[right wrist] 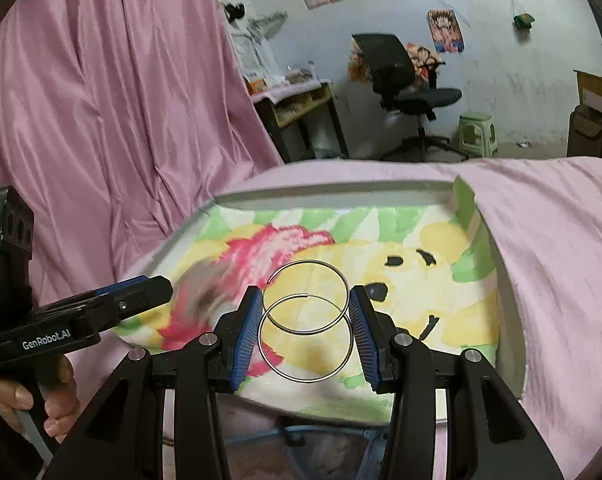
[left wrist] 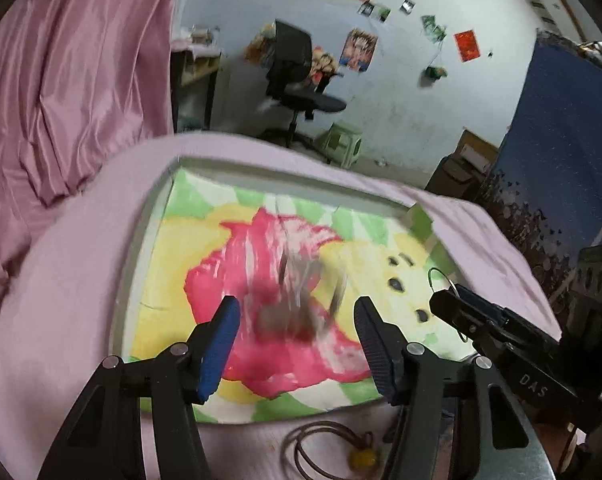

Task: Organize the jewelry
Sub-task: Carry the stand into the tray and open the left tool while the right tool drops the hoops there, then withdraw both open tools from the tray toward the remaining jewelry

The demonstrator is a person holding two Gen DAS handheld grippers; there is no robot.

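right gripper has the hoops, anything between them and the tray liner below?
Nothing visible. The right gripper holds the two hoop earrings over bare printed liner in the tray. The left gripper and a blurred item are off to its left.

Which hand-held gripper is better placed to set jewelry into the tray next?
Right. The right hand-held gripper holds two silver hoops between its fingers, directly above the cloth-lined tray. The left hand-held gripper is open; what lies beyond is a blur.
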